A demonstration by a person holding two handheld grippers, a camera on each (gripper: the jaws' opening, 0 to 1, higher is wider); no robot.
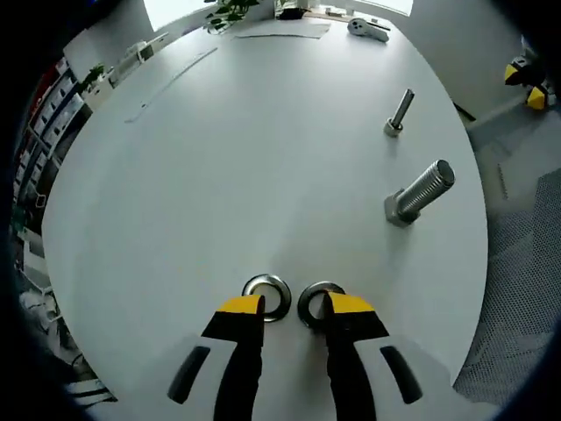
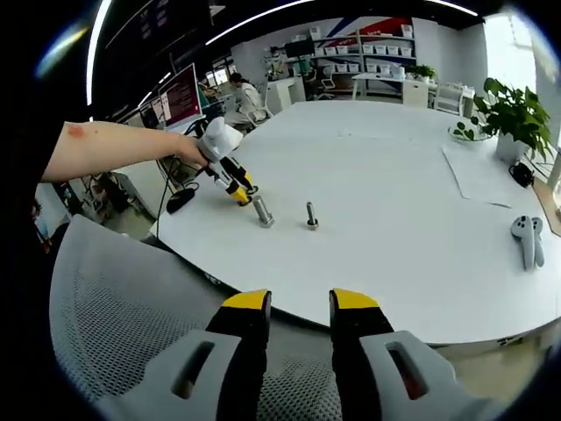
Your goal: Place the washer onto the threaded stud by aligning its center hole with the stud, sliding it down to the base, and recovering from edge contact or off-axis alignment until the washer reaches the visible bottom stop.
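While left gripper [image 1: 294, 304] hovered spread over two washers [image 1: 266, 296] flat on white table [image 1: 219, 158], apparently choosing one, large stud [image 1: 419, 193] stood well apart. Right gripper [image 2: 300, 301] hung parted, empty, off table.

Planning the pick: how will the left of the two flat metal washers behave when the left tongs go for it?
The thin shiny metal washer lies flat on the smooth white table, so it probably slides rather than lifts. It looks stiff. Tipped on edge, it may roll.
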